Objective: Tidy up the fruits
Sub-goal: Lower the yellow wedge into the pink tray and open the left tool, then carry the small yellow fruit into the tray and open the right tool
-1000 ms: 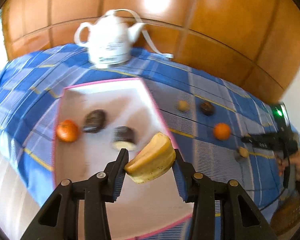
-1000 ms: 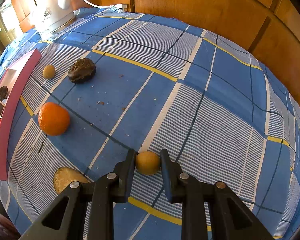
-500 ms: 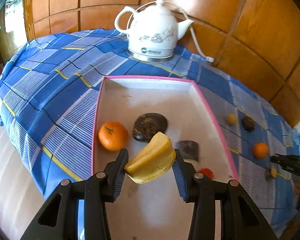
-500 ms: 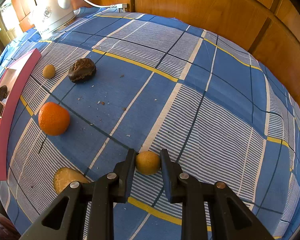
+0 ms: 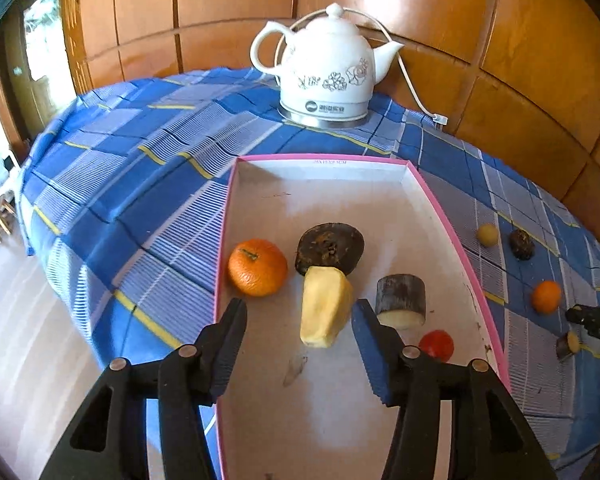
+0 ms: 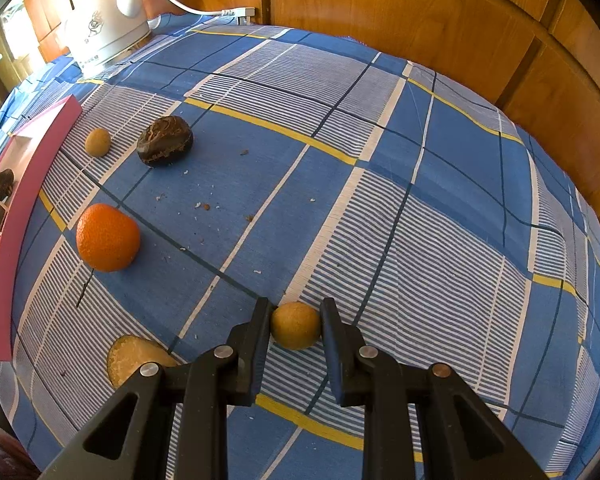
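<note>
Over the pink-rimmed tray [image 5: 440,208] on the bench, my left tongs [image 5: 298,326] stand apart, a yellow fruit piece [image 5: 325,307] lying between them beside an orange [image 5: 257,267]. My right tongs [image 6: 296,322] clamp a small yellow fruit [image 6: 296,325] on the blue checked cloth [image 6: 440,208].

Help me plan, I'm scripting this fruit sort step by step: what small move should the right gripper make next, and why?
Probably lift straight up. The right gripper has its fingers against both sides of the small yellow fruit, which appears to rest on the tablecloth. The pink-rimmed tray lies far to its left, so it needs clearance first.
</note>
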Tool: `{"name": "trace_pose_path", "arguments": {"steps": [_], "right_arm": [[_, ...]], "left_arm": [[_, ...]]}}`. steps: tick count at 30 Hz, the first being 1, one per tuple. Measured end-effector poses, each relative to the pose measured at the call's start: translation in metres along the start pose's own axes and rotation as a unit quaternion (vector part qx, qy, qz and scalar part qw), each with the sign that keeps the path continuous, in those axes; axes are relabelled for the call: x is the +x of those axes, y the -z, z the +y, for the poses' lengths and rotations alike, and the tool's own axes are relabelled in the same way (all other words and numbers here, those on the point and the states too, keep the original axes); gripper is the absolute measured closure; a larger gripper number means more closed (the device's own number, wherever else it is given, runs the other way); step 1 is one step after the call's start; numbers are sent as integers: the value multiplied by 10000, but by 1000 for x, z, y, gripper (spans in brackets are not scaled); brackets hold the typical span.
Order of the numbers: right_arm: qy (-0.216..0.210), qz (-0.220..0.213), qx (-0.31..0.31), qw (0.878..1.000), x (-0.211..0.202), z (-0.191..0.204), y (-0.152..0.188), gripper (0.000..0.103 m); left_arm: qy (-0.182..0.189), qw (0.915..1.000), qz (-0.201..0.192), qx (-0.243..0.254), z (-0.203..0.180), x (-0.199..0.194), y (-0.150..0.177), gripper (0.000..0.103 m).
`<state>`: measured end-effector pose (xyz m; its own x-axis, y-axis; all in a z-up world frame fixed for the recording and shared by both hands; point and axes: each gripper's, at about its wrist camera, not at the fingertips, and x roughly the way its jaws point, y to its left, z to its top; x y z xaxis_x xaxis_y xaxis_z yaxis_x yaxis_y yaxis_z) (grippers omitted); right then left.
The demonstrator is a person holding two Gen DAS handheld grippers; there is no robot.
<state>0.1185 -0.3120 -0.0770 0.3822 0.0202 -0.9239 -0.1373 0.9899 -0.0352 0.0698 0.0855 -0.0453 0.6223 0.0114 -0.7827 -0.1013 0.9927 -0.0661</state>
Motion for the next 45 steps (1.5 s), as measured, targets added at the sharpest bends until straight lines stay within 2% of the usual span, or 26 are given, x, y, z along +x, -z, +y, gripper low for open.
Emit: {"name": "trace_pose_path", "arguments": {"steps": [6, 17, 23, 27, 33, 38, 45], "right_arm": [[10, -3, 2, 10000, -1, 1, 0, 78], [3, -11, 18, 10000, -2, 0, 0, 78], [-126, -61, 62, 9999, -4, -2, -2, 78], [-410, -202, 90, 9989, -15, 4, -5, 78], [-856, -452, -195, 9951, -36, 43, -16, 78], [-1453, -663, -580, 9855, -51, 102, -37, 78], [-2143, -725, -876, 9701, -55, 182, -66, 78]], "left_arm": [[-47, 9999, -132, 97, -11, -16, 8, 48], [110, 9988, -358, 311, -30, -37, 11, 48], [159, 9986, -361, 351, -31, -40, 14, 48], [158, 9988, -337, 328, -29, -40, 16, 48], [103, 9988, -399, 279, -25, -42, 16, 48], [71, 9988, -440, 203, -17, -43, 17, 47], [1, 9993, -376, 53, -2, -40, 22, 47]]}}
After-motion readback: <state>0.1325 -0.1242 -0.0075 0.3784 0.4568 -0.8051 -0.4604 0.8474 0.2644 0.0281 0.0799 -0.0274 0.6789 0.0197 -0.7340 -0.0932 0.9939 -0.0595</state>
